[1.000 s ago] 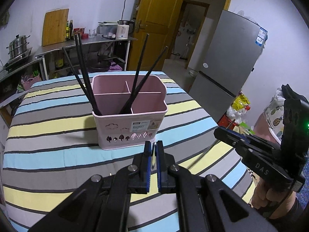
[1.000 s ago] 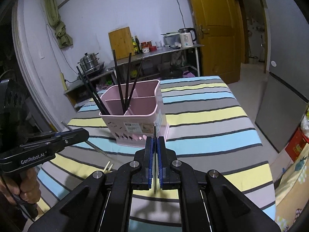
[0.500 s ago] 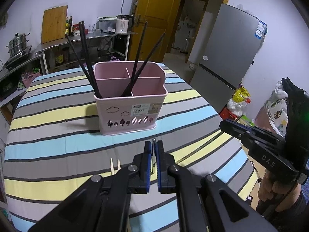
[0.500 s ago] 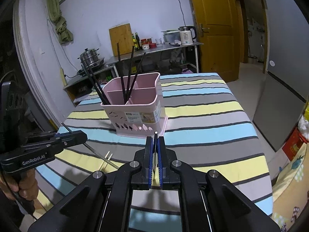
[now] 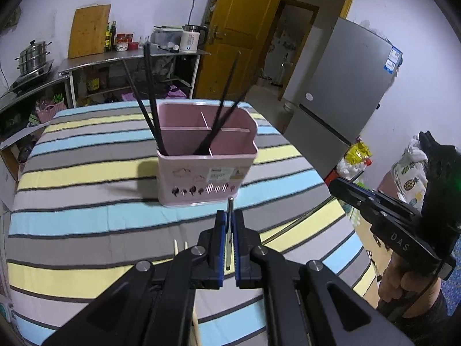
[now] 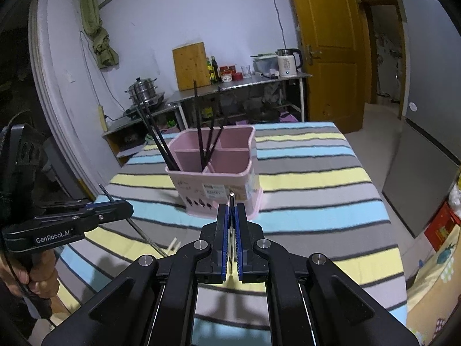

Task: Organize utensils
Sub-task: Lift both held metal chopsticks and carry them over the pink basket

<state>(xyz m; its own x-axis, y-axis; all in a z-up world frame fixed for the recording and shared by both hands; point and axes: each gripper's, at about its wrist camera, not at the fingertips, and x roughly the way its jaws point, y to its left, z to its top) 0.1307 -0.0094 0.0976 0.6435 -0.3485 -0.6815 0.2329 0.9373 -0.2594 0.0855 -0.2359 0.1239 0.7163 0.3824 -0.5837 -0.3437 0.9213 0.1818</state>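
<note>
Pink utensil basket (image 5: 206,155) farther off now

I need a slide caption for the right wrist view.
Right gripper shut on thin metal chopstick, facing pink plastic utensil basket holding black chopsticks.

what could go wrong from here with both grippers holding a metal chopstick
1. Each gripper, left and right, pinches one thin metal chopstick near one end; it could pivot or slip.
2. Black chopsticks lean across the pink basket; a new stick may knock them.
3. The basket looks light; a push on its rim might tip it.
4. Wooden chopsticks lie near the table edge.
</note>
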